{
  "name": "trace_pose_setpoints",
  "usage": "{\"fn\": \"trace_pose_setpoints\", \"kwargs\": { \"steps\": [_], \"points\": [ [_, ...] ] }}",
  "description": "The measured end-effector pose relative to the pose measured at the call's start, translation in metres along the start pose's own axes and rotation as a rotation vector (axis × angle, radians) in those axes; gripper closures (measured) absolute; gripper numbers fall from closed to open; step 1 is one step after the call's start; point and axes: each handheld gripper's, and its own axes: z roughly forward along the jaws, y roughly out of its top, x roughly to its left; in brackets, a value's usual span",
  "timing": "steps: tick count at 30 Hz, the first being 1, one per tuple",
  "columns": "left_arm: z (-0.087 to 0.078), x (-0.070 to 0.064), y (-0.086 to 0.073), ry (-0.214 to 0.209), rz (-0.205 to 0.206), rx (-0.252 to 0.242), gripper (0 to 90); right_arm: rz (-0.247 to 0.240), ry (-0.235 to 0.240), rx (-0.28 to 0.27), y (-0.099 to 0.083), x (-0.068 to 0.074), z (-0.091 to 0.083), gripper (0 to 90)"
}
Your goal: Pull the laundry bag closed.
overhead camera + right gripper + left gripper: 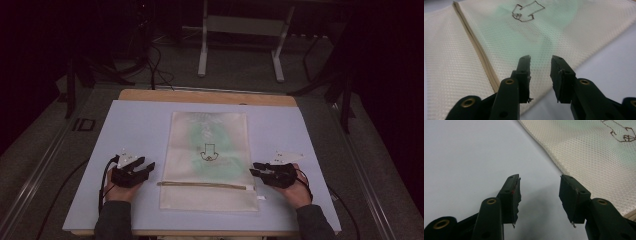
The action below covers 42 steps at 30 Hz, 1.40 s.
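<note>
We see mesh bag [210, 160] flat mid-table; left gripper [145, 167] and right gripper [256, 170] flank it, jaws spread, empty.

My left gripper [148, 166] rests low in my left hand [116, 189], jaws spread wide — nothing between them. My right gripper [255, 169], held in my right hand [296, 192], points inward, jaws parted less — also empty.

My forearms leave the high view's bottom edge; the mesh bag [210, 160] near the table's front edge hides its greenish, blurred contents.
</note>
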Motion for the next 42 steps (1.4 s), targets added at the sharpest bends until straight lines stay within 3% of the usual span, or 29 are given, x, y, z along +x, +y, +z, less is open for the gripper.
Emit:
{"fn": "trace_pose_setpoints", "kwargs": {
  "steps": [12, 26, 35, 42],
  "points": [
    [0.000, 0.001, 0.000, -0.004, -0.003, -0.001, 49.6, -0.046, 0.057, 0.019, 0.023, 0.013, 0.019, 76.5],
    [0.000, 0.001, 0.000, -0.006, -0.006, 0.001, 49.2, -0.105, 0.108, 0.048, 0.043, 0.029, 0.037, 76.1],
    [0.000, 0.001, 0.000, -0.010, -0.007, 0.003, 49.2, -0.148, 0.152, 0.079, 0.054, 0.040, 0.058, 76.4],
    [0.000, 0.001, 0.000, -0.010, -0.008, 0.001, 49.2, -0.164, 0.173, 0.074, 0.064, 0.046, 0.066, 76.3]
  ]
}}
